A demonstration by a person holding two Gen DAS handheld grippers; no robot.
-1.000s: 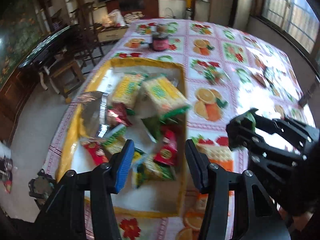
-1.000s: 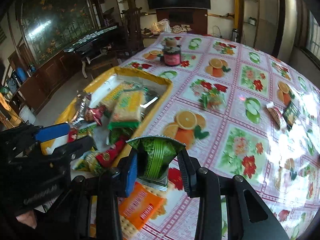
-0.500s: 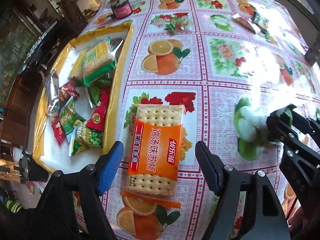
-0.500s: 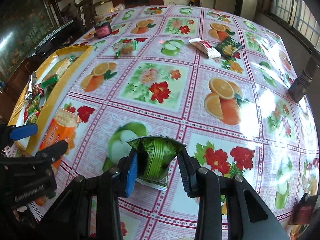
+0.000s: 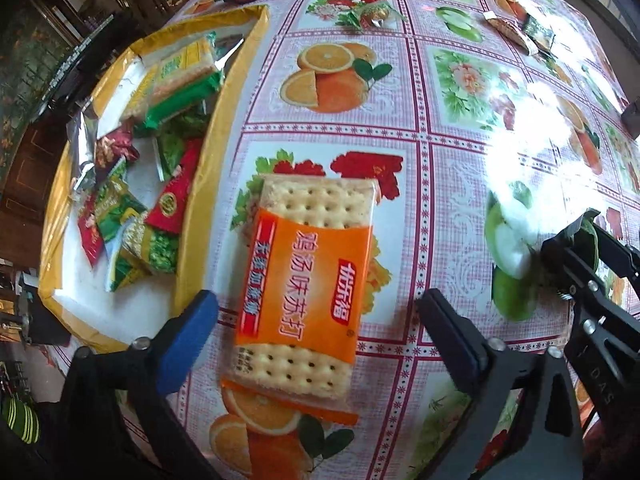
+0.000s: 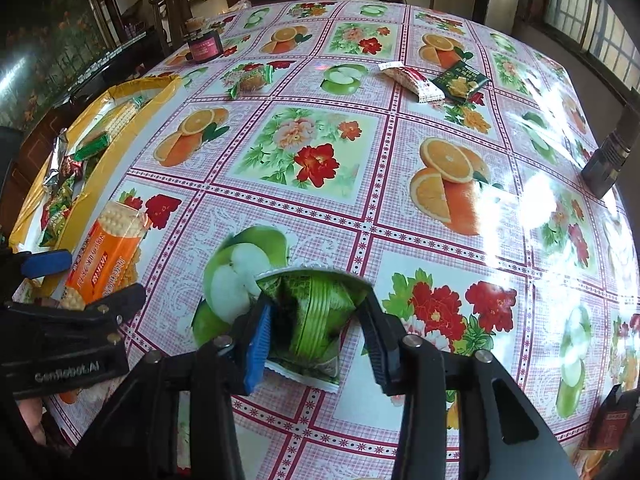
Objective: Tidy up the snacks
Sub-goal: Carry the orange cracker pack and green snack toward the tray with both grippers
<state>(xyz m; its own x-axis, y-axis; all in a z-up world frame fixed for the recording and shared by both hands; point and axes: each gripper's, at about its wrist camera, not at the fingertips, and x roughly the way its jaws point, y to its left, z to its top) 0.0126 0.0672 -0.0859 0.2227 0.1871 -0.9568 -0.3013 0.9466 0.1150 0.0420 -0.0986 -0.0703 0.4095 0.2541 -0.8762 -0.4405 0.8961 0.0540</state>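
Note:
My left gripper (image 5: 318,320) is open, its fingers either side of an orange cracker pack (image 5: 304,288) lying flat on the fruit-print tablecloth; the pack also shows in the right wrist view (image 6: 106,252). My right gripper (image 6: 316,332) is shut on a green snack packet (image 6: 312,320), held just above the table. It appears at the right edge of the left wrist view (image 5: 576,248). A yellow tray (image 5: 236,80) with several snack packs stands to the left.
Loose snacks lie farther out: a green-wrapped one (image 6: 250,80), a red-white bar (image 6: 412,80) and a dark green packet (image 6: 460,80). A dark jar (image 6: 204,46) stands at the far side. A dark block (image 6: 610,160) sits at the right edge.
Both grippers swung away from the tray to the open table. My left gripper came down around the orange cracker pack. My right gripper kept hold of the green packet.

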